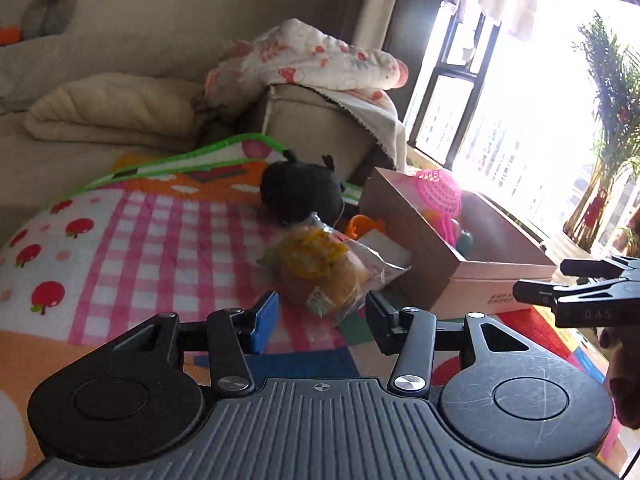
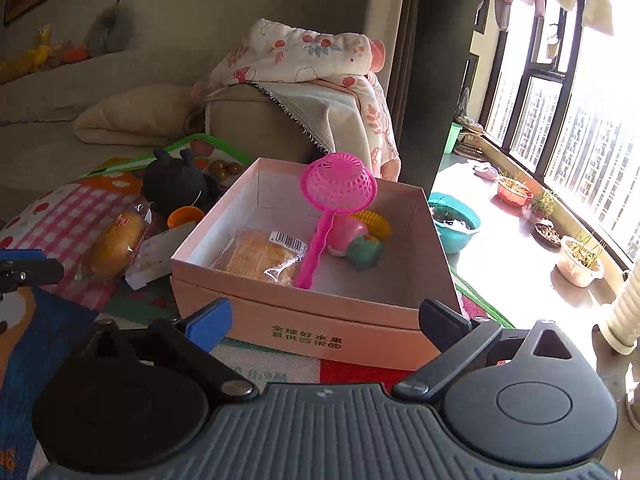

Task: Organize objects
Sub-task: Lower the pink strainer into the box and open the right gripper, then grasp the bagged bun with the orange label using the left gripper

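A pink cardboard box [image 2: 320, 332] stands on the play mat; it holds a wrapped bread [image 2: 260, 258], a pink toy strainer [image 2: 338, 188], and small pink, yellow and teal toys. Left of the box lie a wrapped bun [image 1: 320, 268], also in the right wrist view [image 2: 114, 246], a white card [image 2: 160, 254], an orange cup [image 2: 185, 216] and a black plush toy [image 1: 300, 192]. My left gripper [image 1: 322, 322] is open, its fingers just short of the wrapped bun. My right gripper [image 2: 324, 320] is open and empty in front of the box's near wall.
A beige sofa with folded blankets [image 2: 304, 60] stands behind the mat. A checked pink blanket [image 1: 140, 240] lies at the left. At the right are a teal basin [image 2: 456, 224], plant pots [image 2: 580, 260] on the window ledge and a tall plant [image 1: 612, 120].
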{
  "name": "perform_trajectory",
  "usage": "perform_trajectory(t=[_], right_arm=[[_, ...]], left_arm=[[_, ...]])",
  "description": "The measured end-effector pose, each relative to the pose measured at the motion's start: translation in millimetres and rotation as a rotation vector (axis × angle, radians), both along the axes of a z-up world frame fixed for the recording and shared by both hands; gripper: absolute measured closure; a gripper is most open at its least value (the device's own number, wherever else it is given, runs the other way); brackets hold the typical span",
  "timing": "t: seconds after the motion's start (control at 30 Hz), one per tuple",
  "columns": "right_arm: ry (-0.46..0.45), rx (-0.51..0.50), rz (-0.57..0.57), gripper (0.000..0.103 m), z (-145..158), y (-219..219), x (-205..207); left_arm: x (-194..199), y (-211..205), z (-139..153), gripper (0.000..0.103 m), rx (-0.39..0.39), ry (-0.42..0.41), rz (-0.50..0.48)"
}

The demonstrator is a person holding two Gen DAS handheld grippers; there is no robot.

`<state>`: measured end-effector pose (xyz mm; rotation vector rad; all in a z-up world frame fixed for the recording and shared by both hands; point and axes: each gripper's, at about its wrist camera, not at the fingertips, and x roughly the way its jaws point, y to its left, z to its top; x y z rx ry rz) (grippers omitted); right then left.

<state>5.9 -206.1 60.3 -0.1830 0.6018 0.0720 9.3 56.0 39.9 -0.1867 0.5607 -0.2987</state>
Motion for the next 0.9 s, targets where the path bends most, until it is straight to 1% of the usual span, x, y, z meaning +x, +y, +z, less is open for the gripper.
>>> perform_trajectory(t=[0.07,0.13,0.2,0.33,0.43,0.53,0.6,0.63,0.7,0.73,0.77,0.8,0.83,0.87,0.9], right_arm=[[0.003,-0.014,0.023,0.003,-4.0,4.3,-2.8],[-0.002,-0.005,0.025,0.002,-2.8,4.9,-3.5],[-0.005,0.023,0.022,0.000,0.3,3.4,-0.8],[-0.001,0.095,0.016,0.000,-1.0,2.8,-5.6],[0.010,0.136,0.017,0.000,-14.5,6.4,-18.0],[0.042,0.156,0.020,0.000,-31.9,12.3,-27.1],[0.063,0.155,0.022,0.000,-40.6,16.1,-29.4],[0.054,0.139,0.020,0.000,-40.0,18.3,-30.4],[0.025,0.145,0.021,0.000,-37.4,18.0,-33.4],[0.037,0.147,0.023,0.000,-39.2,17.6,-33.3],[0.048,0.150,0.023,0.000,-40.0,16.9,-32.6],[0.048,0.154,0.021,0.000,-39.6,16.0,-32.7],[0.044,0.157,0.018,0.000,-39.2,15.8,-32.7],[0.046,0.158,0.017,0.000,-39.4,15.8,-32.8],[0.048,0.159,0.017,0.000,-40.1,16.1,-32.6]], left_arm=[[2.2,-2.5,0.8,0.050,0.002,-0.005,0.001],[2.2,-4.6,-0.8,0.050,0.005,-0.005,-0.004],[2.0,-6.8,-4.1,0.050,0.011,0.003,-0.009],[3.0,-7.6,-5.5,0.050,0.000,0.015,-0.006],[9.0,-4.2,-0.3,0.050,-0.032,0.019,0.020],[22.6,-2.4,8.3,0.050,-0.073,0.032,0.047],[37.2,-1.9,11.0,0.050,-0.108,0.061,0.074],[45.4,-2.2,10.4,0.050,-0.122,0.087,0.090],[61.7,-3.5,4.9,0.051,-0.150,0.156,0.124],[68.5,-4.6,0.7,0.050,-0.156,0.187,0.137],[73.8,-6.3,-2.8,0.043,-0.159,0.209,0.144],[78.5,-8.4,-8.0,0.038,-0.170,0.216,0.151],[82.0,-10.6,-11.3,0.031,-0.167,0.225,0.158],[84.9,-12.4,-14.3,0.026,-0.168,0.235,0.159],[87.1,-13.4,-16.7,0.026,-0.171,0.242,0.159]])
